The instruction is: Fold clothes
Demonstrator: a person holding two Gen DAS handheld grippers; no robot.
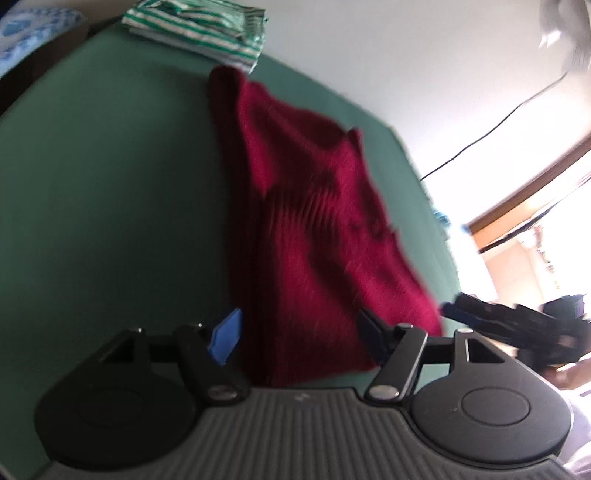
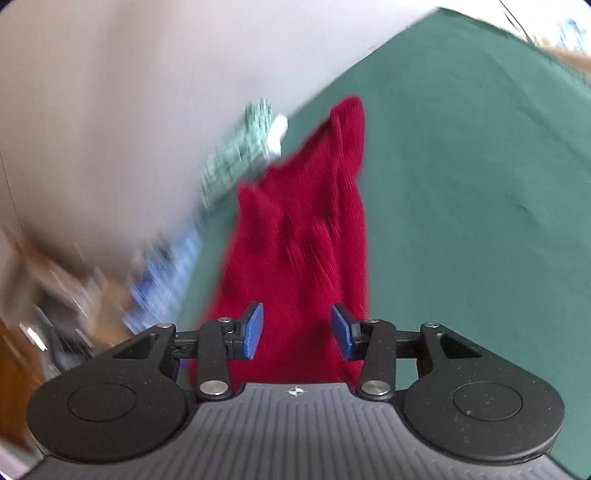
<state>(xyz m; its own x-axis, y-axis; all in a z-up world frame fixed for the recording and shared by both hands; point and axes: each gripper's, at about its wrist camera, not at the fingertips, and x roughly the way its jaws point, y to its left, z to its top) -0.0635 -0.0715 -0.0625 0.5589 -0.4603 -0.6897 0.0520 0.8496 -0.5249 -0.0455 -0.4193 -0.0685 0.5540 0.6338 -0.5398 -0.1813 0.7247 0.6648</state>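
Red knit [image 1: 310,229] lies on the green tabletop [image 1: 110,184], striped shirt [image 1: 199,29] folded just beyond it. Both hand-held grippers, left [image 1: 299,341] and right [image 2: 297,332], gape open over the knit, gripping nothing.

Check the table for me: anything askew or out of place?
The red knit garment lies bunched and rumpled on the green table, not flat. The striped clothes beyond it sit folded. Both views are blurred.

A flat surface covered in dark green cloth [image 1: 110,192] is carrying two garments: a ribbed, dark red knit garment [image 1: 314,229] is lying bunched lengthwise across it, and a folded green-and-white striped garment [image 1: 195,31] is sitting at its far edge.
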